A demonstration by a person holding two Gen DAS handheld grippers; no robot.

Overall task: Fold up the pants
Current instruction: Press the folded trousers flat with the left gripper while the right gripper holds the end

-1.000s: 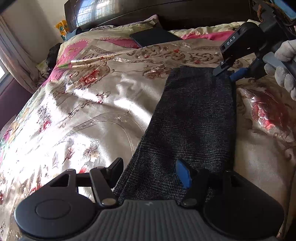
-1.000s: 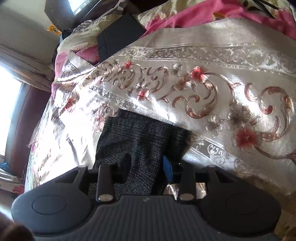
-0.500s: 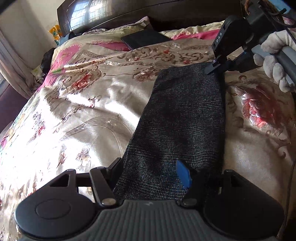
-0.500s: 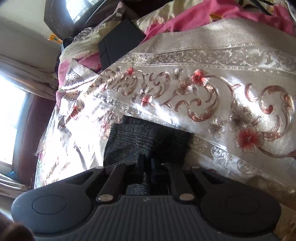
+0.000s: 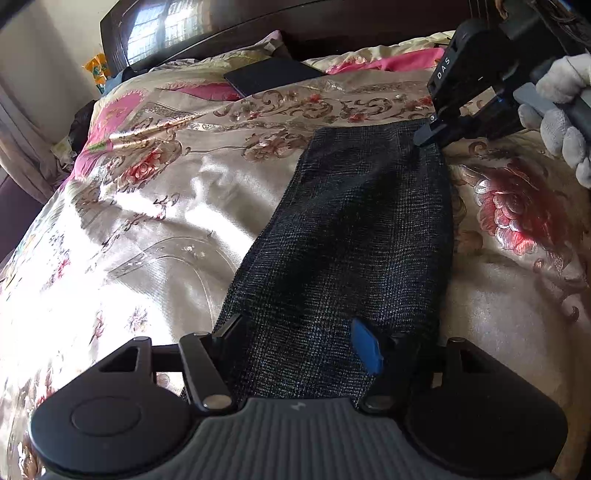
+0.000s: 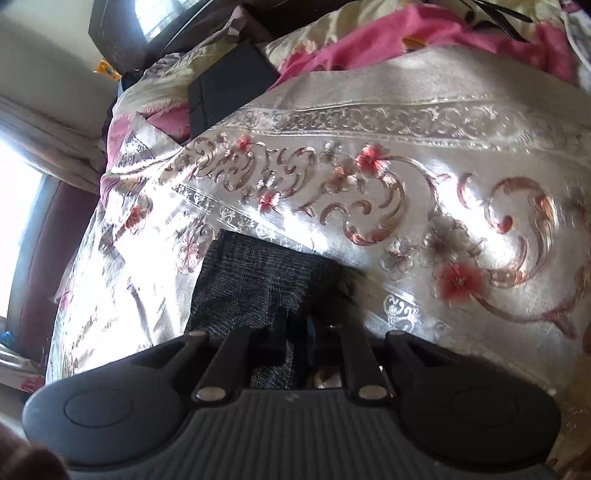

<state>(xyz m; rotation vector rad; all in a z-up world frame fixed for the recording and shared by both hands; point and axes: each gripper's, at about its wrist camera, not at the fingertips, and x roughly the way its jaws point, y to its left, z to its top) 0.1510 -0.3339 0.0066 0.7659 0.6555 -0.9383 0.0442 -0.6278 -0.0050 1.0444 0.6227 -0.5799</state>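
Note:
The dark grey checked pants (image 5: 354, 236) lie as a long folded strip on the floral bedspread (image 5: 177, 206). My left gripper (image 5: 295, 336) is open, its fingers straddling the near end of the strip, with the cloth between them. My right gripper (image 5: 428, 134) is at the far right corner of the strip, held by a gloved hand. In the right wrist view my right gripper (image 6: 297, 330) is shut on that corner of the pants (image 6: 243, 280).
A black flat case (image 5: 273, 75) lies near the pillows by the dark headboard (image 5: 295, 22). Pink bedding (image 6: 406, 33) is bunched at the bed's head. A window and curtain (image 6: 22, 192) are at the left.
My right gripper has closed from open onto the far corner of the pants. My left gripper has stayed open over the near end, with the view shifting slightly.

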